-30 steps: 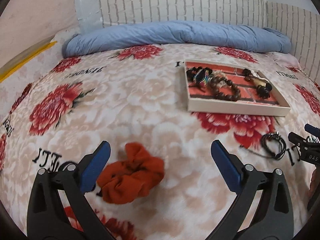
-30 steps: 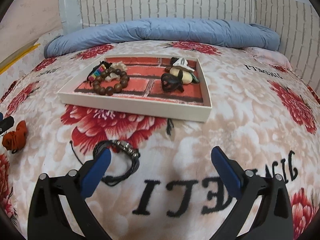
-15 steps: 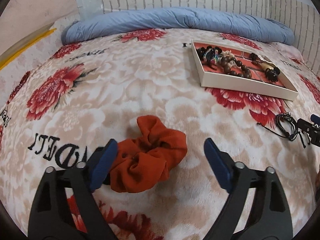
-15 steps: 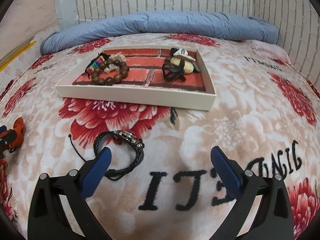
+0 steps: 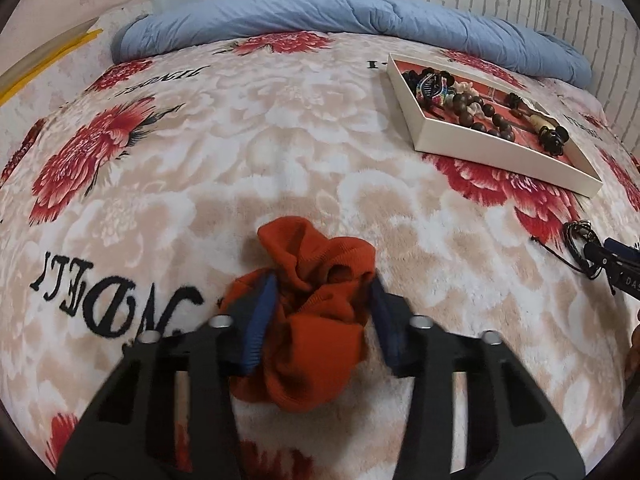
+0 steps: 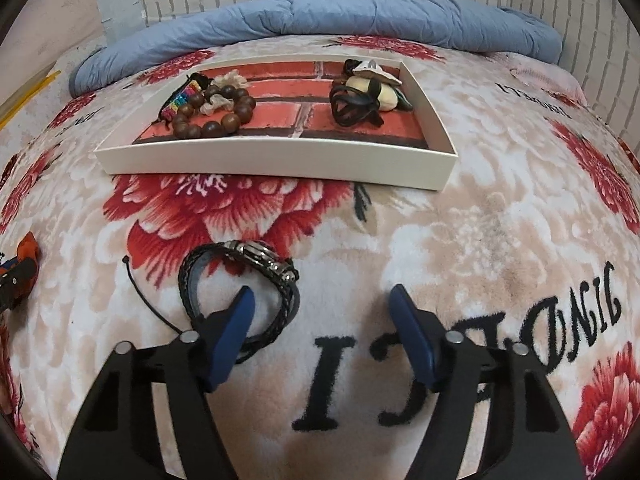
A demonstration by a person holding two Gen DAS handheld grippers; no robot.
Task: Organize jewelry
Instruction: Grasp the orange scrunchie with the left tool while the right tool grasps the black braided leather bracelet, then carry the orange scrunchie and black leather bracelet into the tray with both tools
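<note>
An orange scrunchie (image 5: 316,320) lies on the floral blanket, and my left gripper (image 5: 322,312) has closed its blue pads on both sides of it. A black braided bracelet with a metal clasp (image 6: 244,276) lies in front of my right gripper (image 6: 322,328), which is partly open; its left fingertip (image 6: 236,328) rests on the bracelet's near loop. A white tray (image 6: 276,164) with a brick-pattern floor holds a wooden bead bracelet (image 6: 216,116), a rainbow band and dark cords; it also shows in the left wrist view (image 5: 500,152).
A rolled blue duvet (image 6: 320,16) lies along the back against a brick-pattern wall. The floral blanket (image 5: 240,140) covers the whole bed. My right gripper shows at the right edge of the left wrist view (image 5: 616,264).
My left gripper moved forward over the scrunchie and closed on it. My right gripper moved forward and down to the black bracelet and narrowed its opening.
</note>
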